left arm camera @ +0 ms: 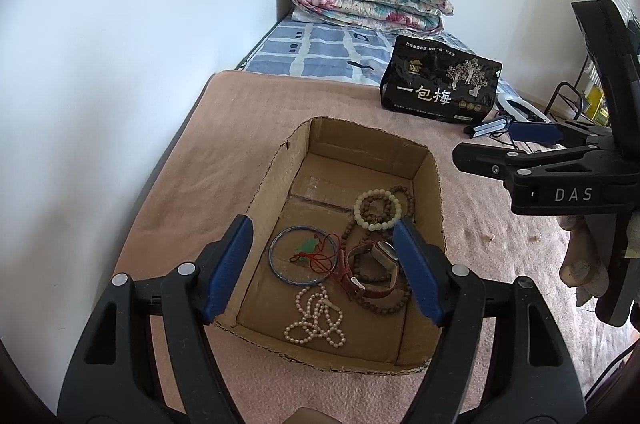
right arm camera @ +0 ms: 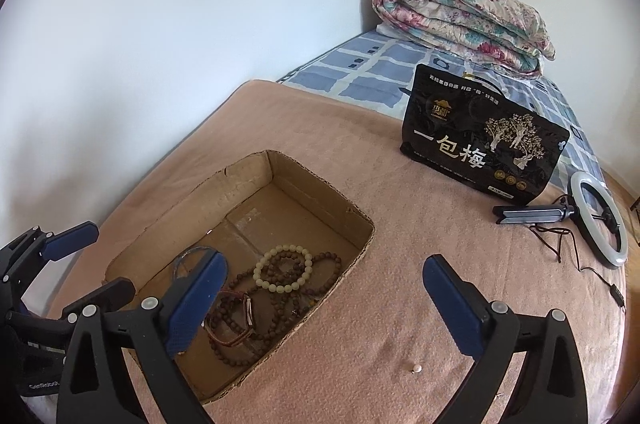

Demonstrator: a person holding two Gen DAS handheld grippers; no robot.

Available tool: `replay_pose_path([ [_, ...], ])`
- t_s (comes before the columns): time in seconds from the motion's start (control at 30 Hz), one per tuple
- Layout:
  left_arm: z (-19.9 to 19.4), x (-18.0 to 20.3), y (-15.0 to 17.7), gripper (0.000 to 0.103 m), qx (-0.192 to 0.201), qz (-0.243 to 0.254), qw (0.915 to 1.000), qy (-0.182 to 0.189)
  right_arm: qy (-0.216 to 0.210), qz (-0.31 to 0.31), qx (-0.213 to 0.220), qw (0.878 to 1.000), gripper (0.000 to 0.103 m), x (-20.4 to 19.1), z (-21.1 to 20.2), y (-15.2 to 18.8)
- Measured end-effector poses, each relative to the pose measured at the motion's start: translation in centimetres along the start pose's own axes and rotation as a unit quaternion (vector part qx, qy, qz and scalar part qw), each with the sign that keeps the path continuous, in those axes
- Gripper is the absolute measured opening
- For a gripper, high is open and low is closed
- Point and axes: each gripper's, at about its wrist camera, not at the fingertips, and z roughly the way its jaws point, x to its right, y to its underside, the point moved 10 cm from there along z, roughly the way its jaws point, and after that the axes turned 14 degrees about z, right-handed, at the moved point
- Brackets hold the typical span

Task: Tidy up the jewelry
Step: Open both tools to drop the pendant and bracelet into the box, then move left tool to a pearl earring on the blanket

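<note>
Hovering w/ jaws wide, empty: left gripper (left arm camera: 324, 264) over cardboard box (left arm camera: 434, 192), frame centre, holding pearl necklace (left arm camera: 316, 320), blue bangle (left arm camera: 280, 272), watch (left arm camera: 384, 252); right gripper (right arm camera: 324, 300) likewise, lower frame.

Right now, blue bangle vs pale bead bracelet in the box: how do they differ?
The blue bangle is a plain solid ring; the pale bead bracelet is strung beads. The bangle lies on bare cardboard with a red-corded green pendant across it; the bracelet rests on brown beads. Both lie flat in the cardboard box.
</note>
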Motion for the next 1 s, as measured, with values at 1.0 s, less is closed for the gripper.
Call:
replay_pose_path([
  [1.0, -1.2, 10.4, -3.3, 0.072, 0.024, 0.081, 0.9948, 0.057, 0.016, 0.031, 0.050, 0.998, 0.095, 11.6, -7.6, 1.6],
])
